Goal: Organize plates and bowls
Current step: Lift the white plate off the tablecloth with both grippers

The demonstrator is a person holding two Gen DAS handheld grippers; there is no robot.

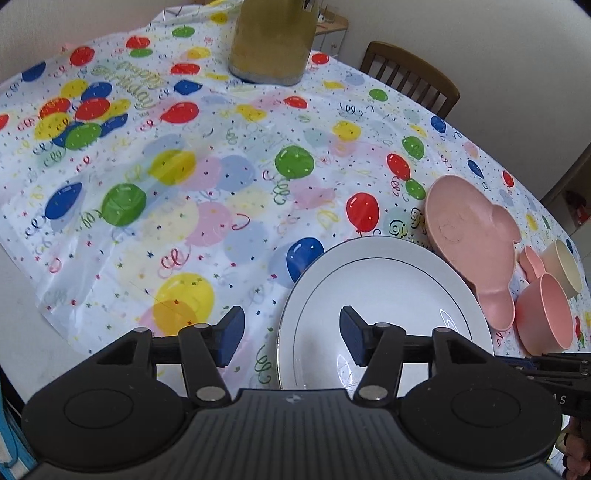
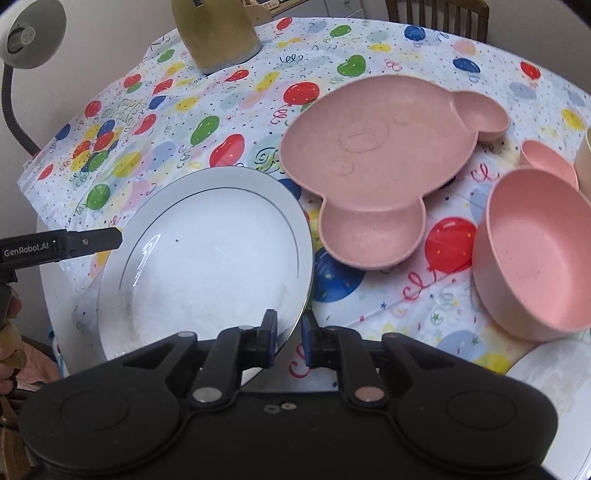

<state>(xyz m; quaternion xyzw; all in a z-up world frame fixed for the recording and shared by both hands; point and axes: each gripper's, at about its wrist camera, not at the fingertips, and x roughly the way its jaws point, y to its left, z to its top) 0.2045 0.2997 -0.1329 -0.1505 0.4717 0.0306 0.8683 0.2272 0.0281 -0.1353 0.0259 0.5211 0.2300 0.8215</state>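
Observation:
A white plate (image 2: 207, 266) with a thin dark ring lies tilted on the balloon tablecloth; it also shows in the left wrist view (image 1: 380, 306). My right gripper (image 2: 289, 341) is shut on its near rim. My left gripper (image 1: 291, 336) is open and empty above the plate's left edge; it also shows in the right wrist view (image 2: 96, 240). A pink bear-shaped plate (image 2: 380, 162) lies behind the white plate and shows in the left wrist view (image 1: 469, 236) too. A pink bowl (image 2: 535, 254) stands to the right, with a small pink cup (image 2: 546, 158) and a cream cup (image 1: 565, 266) behind it.
A tall yellowish container (image 1: 273, 40) stands at the far side of the table. A wooden chair (image 1: 410, 77) is behind the table. A white lamp (image 2: 29, 33) stands at the left. Another white plate's rim (image 2: 554, 373) shows at the near right.

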